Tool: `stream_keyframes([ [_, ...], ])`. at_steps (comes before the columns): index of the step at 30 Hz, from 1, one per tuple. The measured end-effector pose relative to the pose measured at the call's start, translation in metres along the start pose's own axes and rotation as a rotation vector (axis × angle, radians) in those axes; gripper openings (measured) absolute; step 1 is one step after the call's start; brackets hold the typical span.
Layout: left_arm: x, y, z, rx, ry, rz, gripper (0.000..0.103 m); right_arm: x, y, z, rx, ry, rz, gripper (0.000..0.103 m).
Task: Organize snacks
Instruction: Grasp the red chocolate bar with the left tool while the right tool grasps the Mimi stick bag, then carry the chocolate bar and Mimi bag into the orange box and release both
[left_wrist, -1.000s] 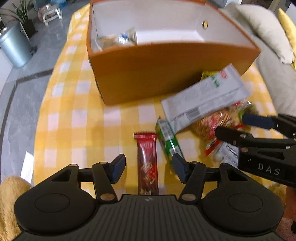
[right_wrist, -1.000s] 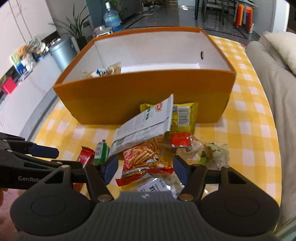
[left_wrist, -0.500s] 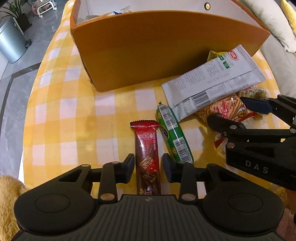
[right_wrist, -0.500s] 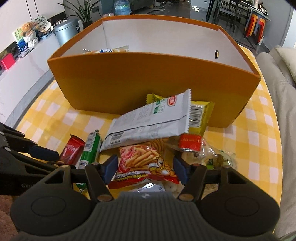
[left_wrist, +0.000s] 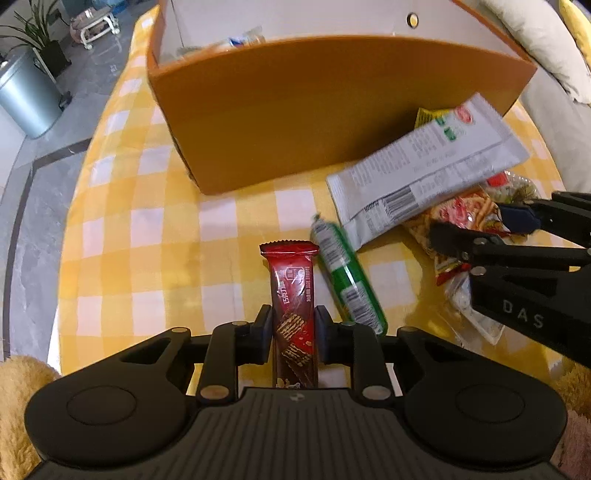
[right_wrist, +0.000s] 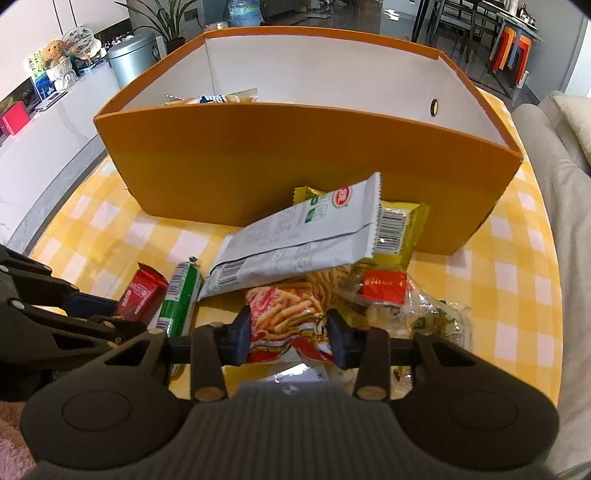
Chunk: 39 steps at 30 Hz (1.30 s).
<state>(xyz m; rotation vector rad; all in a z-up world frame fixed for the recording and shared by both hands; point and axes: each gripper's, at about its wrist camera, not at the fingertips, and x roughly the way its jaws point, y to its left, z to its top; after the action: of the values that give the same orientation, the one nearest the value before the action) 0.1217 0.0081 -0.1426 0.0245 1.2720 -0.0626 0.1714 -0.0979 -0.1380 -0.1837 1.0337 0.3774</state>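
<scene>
Left gripper (left_wrist: 292, 334) has its jaws just closed in on the red wafer bar (left_wrist: 293, 295), pads pressing both long sides near its lower half. The bar runs lengthwise straight away from the gripper, crimped end pointing toward the box, and its near end is cut off behind the gripper body.

Just right of it there's a green tube snack (left_wrist: 347, 275), lying on a slant with its far end tipping left toward the bar's top. Not touching the pads as far as I can see.

Right gripper (right_wrist: 288, 338) has also just clamped down, and it's got the red and yellow stick-snack bag (right_wrist: 291, 314) squeezed between the pads, crumpled at the pinch. The bottom of that bag is hidden under the gripper.

Past that, a grey packet (right_wrist: 306, 240) lies slanted on top of the pile, covering most of a yellow packet (right_wrist: 397, 230). To the right is a clear bag with a red label (right_wrist: 384, 286), contents hard to make out.

Farthest out is the orange box (left_wrist: 332, 122) on the yellow checked cloth (left_wrist: 147, 229), with a wrapper or two (right_wrist: 218, 99) barely peeking over its front wall.
</scene>
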Motion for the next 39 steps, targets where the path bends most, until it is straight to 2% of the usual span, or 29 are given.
stream_keyframes([
  [9,-0.032,-0.005,-0.009,0.011,-0.074,0.006,0.025,-0.021,-0.003,0.005,0.020,0.091,-0.019,0.038],
  [16,-0.055,-0.011,-0.007,0.024,-0.120,0.010,0.025,-0.040,-0.006,-0.008,0.022,0.093,-0.040,0.039],
  [25,-0.070,-0.019,-0.010,0.037,-0.159,-0.007,0.025,-0.060,-0.019,-0.032,0.083,0.105,-0.015,0.039],
  [31,-0.086,-0.024,-0.012,0.046,-0.202,-0.020,0.025,-0.081,-0.027,-0.038,0.144,0.067,0.015,0.039],
  [39,-0.109,-0.031,-0.005,0.073,-0.262,-0.033,0.025,-0.115,-0.032,-0.032,0.164,-0.023,0.012,0.039],
])
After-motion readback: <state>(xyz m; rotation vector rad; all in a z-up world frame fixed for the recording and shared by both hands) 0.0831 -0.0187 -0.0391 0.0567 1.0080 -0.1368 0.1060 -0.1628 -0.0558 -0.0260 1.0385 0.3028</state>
